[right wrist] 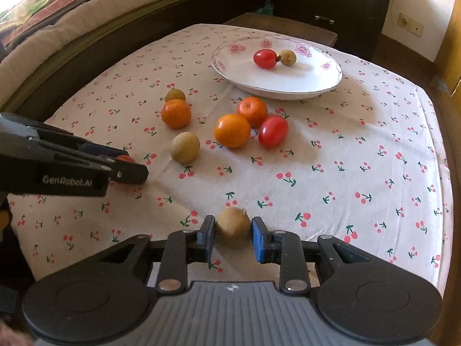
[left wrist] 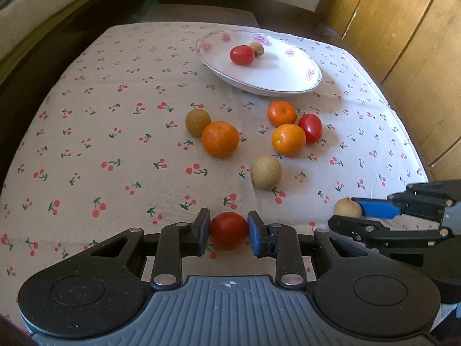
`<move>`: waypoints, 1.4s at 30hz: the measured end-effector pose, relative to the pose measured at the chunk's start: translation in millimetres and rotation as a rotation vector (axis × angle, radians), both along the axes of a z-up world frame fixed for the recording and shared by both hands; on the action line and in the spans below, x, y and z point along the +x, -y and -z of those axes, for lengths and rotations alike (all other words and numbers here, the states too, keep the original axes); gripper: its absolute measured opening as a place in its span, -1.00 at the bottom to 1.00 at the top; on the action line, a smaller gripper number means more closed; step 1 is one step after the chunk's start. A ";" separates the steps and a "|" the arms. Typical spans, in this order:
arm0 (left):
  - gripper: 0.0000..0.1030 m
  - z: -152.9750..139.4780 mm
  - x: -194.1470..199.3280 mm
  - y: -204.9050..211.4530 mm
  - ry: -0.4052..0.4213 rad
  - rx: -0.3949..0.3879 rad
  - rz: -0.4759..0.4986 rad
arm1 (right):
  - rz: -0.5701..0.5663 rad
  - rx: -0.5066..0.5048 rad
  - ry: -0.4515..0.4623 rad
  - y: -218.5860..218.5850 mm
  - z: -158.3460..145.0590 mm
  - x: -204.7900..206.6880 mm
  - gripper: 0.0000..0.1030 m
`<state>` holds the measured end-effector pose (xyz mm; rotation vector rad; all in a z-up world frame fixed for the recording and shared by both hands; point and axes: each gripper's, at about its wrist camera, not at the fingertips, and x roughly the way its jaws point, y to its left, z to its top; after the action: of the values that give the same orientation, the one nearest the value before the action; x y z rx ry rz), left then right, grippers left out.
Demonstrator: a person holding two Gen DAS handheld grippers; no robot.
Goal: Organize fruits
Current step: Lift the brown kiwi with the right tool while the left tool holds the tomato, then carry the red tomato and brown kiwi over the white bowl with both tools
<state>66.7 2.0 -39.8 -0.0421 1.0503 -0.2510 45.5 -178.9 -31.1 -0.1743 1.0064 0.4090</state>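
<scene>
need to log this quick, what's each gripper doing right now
left gripper: closed on a red tomato
right gripper: closed on a small tan fruit

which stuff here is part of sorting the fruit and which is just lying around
Part of the job:
- red tomato in the left gripper
- tan fruit in the right gripper
- three oranges, a tomato and two tan fruits loose on the cloth
- plate, holding a tomato and a tan fruit

Just there:
- cherry tablecloth
- bed
- dresser
</scene>
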 end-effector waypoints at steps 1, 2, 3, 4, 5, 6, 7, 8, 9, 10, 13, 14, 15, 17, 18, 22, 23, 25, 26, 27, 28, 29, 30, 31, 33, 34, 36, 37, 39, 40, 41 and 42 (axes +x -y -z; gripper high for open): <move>-0.28 0.0 -0.7 0.5 0.003 0.002 0.001 | 0.000 0.000 0.000 -0.5 -0.3 0.6 -0.44; -0.29 -0.2 -1.4 1.0 0.004 0.003 0.001 | 0.000 -0.004 0.000 -1.5 -0.1 1.3 -0.44; -0.27 -0.4 -2.4 1.1 0.004 0.004 0.002 | -0.001 -0.007 0.000 -2.4 0.0 1.7 -0.44; -0.25 -0.4 -3.4 0.9 0.005 0.005 0.004 | -0.001 -0.012 -0.001 -3.0 0.0 1.9 -0.44; -0.23 -0.4 -4.4 1.3 0.008 0.007 0.005 | 0.004 -0.017 -0.002 -3.3 -0.3 1.9 -0.44; -0.22 -0.3 -5.2 1.7 0.012 0.012 0.006 | 0.007 -0.019 -0.004 -2.9 -0.4 1.6 -0.44; -0.21 -0.1 -6.0 2.1 0.016 0.015 0.007 | 0.007 -0.021 -0.005 -2.7 -0.8 1.2 -0.44; -0.21 0.2 -6.4 2.7 0.020 0.018 0.008 | 0.009 -0.024 -0.005 -2.4 -0.9 0.7 -0.44; -0.22 0.3 -7.0 3.4 0.023 0.023 0.010 | 0.015 -0.028 -0.006 -2.1 -0.8 0.0 -0.44; -0.23 0.3 -7.5 4.1 0.024 0.029 0.014 | 0.021 -0.030 -0.009 -2.1 -0.7 -0.2 -0.45; -0.28 0.1 -9.7 8.3 0.021 0.052 0.023 | 0.032 -0.050 -0.015 -5.1 -1.3 -0.6 -0.47; -0.30 0.2 -10.1 9.6 0.024 0.062 0.024 | 0.035 -0.061 -0.013 -6.6 -1.4 -1.0 -0.47; -0.30 0.3 -10.2 9.7 0.024 0.065 0.023 | 0.034 -0.068 -0.013 -7.8 -1.7 -1.7 -0.47; -0.32 -0.6 -8.4 7.7 0.017 0.054 0.010 | 0.028 -0.062 -0.010 -8.2 -4.3 -4.0 -0.47; -0.32 -1.2 -7.3 6.1 0.010 0.042 0.000 | 0.028 -0.055 -0.003 -7.8 -6.5 -5.1 -0.47; -0.32 -8.9 -6.4 7.6 0.014 0.023 -0.004 | 0.045 -0.033 0.029 -3.7 -17.4 -4.5 -0.47; -0.32 -12.1 -5.4 8.8 0.020 0.019 -0.002 | 0.050 -0.031 0.037 -3.0 -19.9 -3.2 -0.47; -0.32 -18.4 -3.2 11.6 0.033 0.009 -0.001 | 0.061 -0.021 0.050 -2.4 -25.5 0.3 -0.47; -0.32 -21.7 -1.3 12.9 0.042 0.006 -0.002 | 0.064 -0.016 0.057 -2.2 -28.3 2.4 -0.47; -0.32 -24.5 1.2 14.3 0.049 0.002 -0.002 | 0.067 -0.013 0.063 -2.5 -30.8 4.9 -0.47; -0.32 -26.8 3.8 15.7 0.054 -0.001 -0.002 | 0.068 -0.011 0.069 -3.0 -33.2 7.4 -0.47; -0.32 -28.6 6.6 17.2 0.060 -0.002 -0.003 | 0.071 -0.009 0.075 -3.5 -35.9 10.5 -0.47; -0.32 -30.7 9.8 19.0 0.067 0.000 -0.002 | 0.075 -0.004 0.080 -3.4 -38.2 13.5 -0.47; -0.32 -32.1 12.6 20.5 0.074 0.003 -0.001 | 0.080 0.002 0.086 -3.6 -40.9 16.9 -0.47; -0.32 -35.0 19.4 22.7 0.084 0.003 -0.001 | 0.087 0.007 0.094 -4.1 -44.6 22.7 -0.47; -0.32 -35.9 22.4 23.1 0.088 0.001 -0.003 | 0.091 0.009 0.098 -4.5 -46.1 26.4 -0.47; -0.32 -38.0 28.9 23.2 0.092 -0.011 -0.013 | 0.095 0.007 0.104 -5.1 -47.9 31.8 -0.47; -0.32 -38.6 32.2 23.6 0.093 -0.015 -0.016 | 0.096 0.005 0.106 -5.5 -48.7 35.2 -0.47; -0.32 -39.8 38.6 25.7 0.099 -0.014 -0.017 | 0.102 0.007 0.112 -6.0 -51.0 41.7 -0.47; -0.32 -40.2 42.2 27.0 0.102 -0.011 -0.015 | 0.104 0.010 0.115 -5.7 -52.4 44.8 -0.47; -0.32 -40.8 46.1 28.2 0.105 -0.009 -0.014 | 0.108 0.013 0.119 -5.4 -54.4 48.3 -0.47; -0.32 -41.4 50.0 28.6 0.108 -0.010 -0.015 | 0.111 0.014 0.123 -4.9 -56.1 51.7 -0.47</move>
<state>116.7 -26.6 1.5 -0.0449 0.9413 -0.2418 97.2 -174.0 24.9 -0.1282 0.8871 0.3002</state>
